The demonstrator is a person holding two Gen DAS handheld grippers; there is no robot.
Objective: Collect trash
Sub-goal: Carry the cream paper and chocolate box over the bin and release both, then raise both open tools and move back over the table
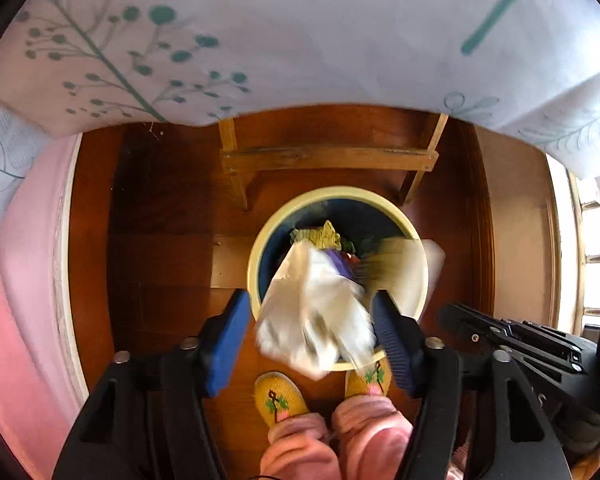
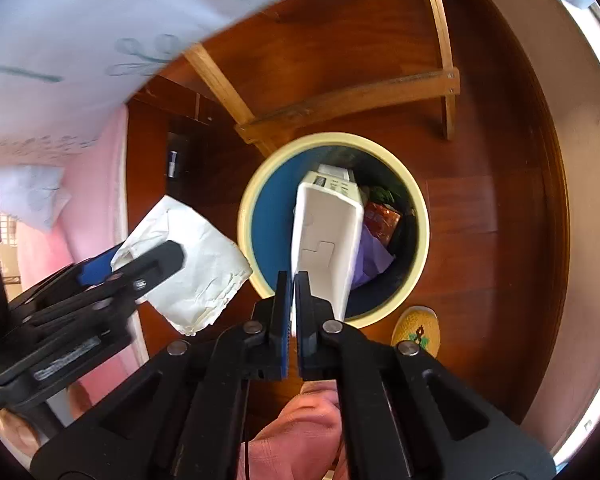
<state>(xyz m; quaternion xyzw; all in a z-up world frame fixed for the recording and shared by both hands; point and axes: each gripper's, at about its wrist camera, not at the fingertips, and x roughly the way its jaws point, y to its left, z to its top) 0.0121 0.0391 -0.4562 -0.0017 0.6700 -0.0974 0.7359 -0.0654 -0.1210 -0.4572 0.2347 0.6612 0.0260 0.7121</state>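
A round trash bin [image 1: 414, 300] with a cream rim and blue inside stands on the wooden floor; it also shows in the right wrist view [image 2: 256, 216]. Wrappers and a purple bag [image 2: 374, 256] lie inside. My left gripper [image 1: 312, 332] is open above the bin's near rim, and a blurred crumpled white paper [image 1: 316, 312] sits between its fingers, apparently dropping free. In the right wrist view that paper [image 2: 196, 256] is beside the left gripper's finger [image 2: 156, 260]. My right gripper [image 2: 293, 304] is shut on a white empty carton box [image 2: 324, 236] held over the bin.
A wooden stool frame [image 1: 328, 158] stands just behind the bin. A white cloth with teal plant print [image 1: 260, 36] hangs over the far side. Pink bedding [image 1: 24, 280] is at the left. The person's yellow slippers [image 1: 278, 398] and pink trouser legs are right under the grippers.
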